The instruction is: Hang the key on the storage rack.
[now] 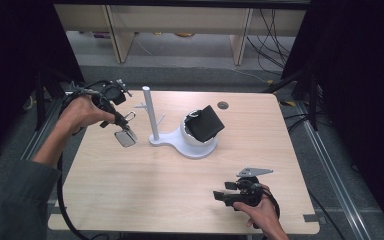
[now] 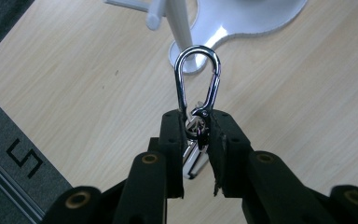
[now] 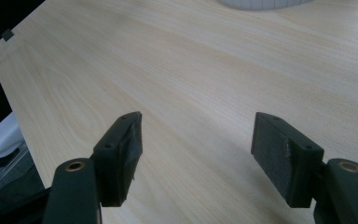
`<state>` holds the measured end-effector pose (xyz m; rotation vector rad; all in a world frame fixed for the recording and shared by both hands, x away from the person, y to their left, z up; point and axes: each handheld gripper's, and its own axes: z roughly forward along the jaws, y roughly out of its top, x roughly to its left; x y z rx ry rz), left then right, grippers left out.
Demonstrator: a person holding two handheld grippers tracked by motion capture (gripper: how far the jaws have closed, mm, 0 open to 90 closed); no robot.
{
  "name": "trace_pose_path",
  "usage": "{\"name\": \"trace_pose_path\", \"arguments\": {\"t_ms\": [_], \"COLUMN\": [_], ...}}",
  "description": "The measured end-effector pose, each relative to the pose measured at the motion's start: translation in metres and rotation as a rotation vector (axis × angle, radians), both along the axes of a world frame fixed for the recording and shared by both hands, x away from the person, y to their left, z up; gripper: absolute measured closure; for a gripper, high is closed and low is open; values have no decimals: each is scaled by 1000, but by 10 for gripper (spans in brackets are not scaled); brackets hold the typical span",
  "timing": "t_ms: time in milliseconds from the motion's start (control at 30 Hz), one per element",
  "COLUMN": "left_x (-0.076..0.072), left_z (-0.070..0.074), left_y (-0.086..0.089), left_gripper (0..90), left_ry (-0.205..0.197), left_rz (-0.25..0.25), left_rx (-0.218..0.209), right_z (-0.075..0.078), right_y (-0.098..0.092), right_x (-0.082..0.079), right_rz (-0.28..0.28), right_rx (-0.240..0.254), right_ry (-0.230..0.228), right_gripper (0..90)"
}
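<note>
Pale wood-grain table (image 1: 130,195) under me, dark curtains at both sides, shelving legs and loose cables on the floor beyond the far edge. My left gripper (image 1: 122,124) is up off the table at the far left, jaws narrow and clamped on a silver carabiner (image 2: 196,88); in the left gripper view the pads pinch its swivel end, the loop sticks out past the fingertips, and a flat silver metal tag (image 1: 125,137) hangs below the jaws. From above, the tag dangles just left of the white stand (image 1: 152,117), near its post but apart from it; no touch that I can see. The stand has an upright post with short side pegs and a flat base that widens into a round dish. A black pouch-like item (image 1: 205,122) sits tilted in a white bowl (image 1: 192,140) on that dish, can't tell what exactly. Small dark round grommet (image 1: 223,105) in the table behind the bowl. My right gripper (image 1: 222,192) is well apart, at the near right edge, held low and pointing left; in the right gripper view the jaws stand wide with only bare tabletop between them, the stand's base edge (image 3: 261,3) at top.
</note>
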<state>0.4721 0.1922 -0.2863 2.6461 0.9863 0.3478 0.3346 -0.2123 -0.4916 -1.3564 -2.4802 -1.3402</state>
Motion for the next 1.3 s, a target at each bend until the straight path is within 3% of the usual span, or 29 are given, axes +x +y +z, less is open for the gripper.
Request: {"name": "trace_pose_path", "arguments": {"t_ms": [100,167,200,267,333,433,500,667,733,833,900,933,1000,1067,1100,1133,1200,1233,1300], "left_x": [4,6,7,11,14,17,20,23,25,26,27,28,30,31,34,33,36,37,38], "left_z": [4,5,6,6,6,4,4,1,0,-2,-5,-6,-8,-10,-10,-11,-12,-12,-13], "left_y": [0,0,0,1,1,0,0,-5,-6,-7,-9,-9,-9,-9,-9,-10,-10,-10,-11], "left_gripper": [752,752,752,752,752,752,752,752,752,752,752,752,751,751,751,751,751,751,751], "left_ry": [-11,-11,-11,-14,-10,-13,-15,-11,-12,-5,-2,-4,2,-3,-16,-9,-26,-23,-26], "left_rz": [17,31,32,37,42,64,56,60,59,56,67,69,66,68,58,78,60,59,59], "left_rx": [-9,-23,-17,-14,-13,-40,-26,-41,-35,-27,-34,-32,-33,-41,-33,-43,-44,-49,-47], "right_z": [1,-1,0,0,0,0,0,0,0,1,0,1,1,1,1,1,1,1,1], "right_y": [-1,0,-1,0,0,0,1,0,0,0,0,-1,-1,0,-2,-1,-1,-2,-1], "right_x": [0,0,0,0,0,0,0,0,0,-1,0,0,0,0,1,0,0,1,0], "right_rz": [-2,1,1,5,3,7,2,0,9,2,10,5,8,10,17,11,10,16,11], "right_rx": [-19,-3,-28,-3,-14,-1,-9,-15,1,-18,1,-20,-15,-5,-29,-12,-12,-26,-11], "right_ry": [-9,6,-7,1,4,7,6,-5,5,3,1,-11,-3,1,-29,-3,-3,-27,-6], "right_gripper": [345,344,345,345,345,345,345,345,345,345,345,345,345,346,345,345,346,345,346]}}
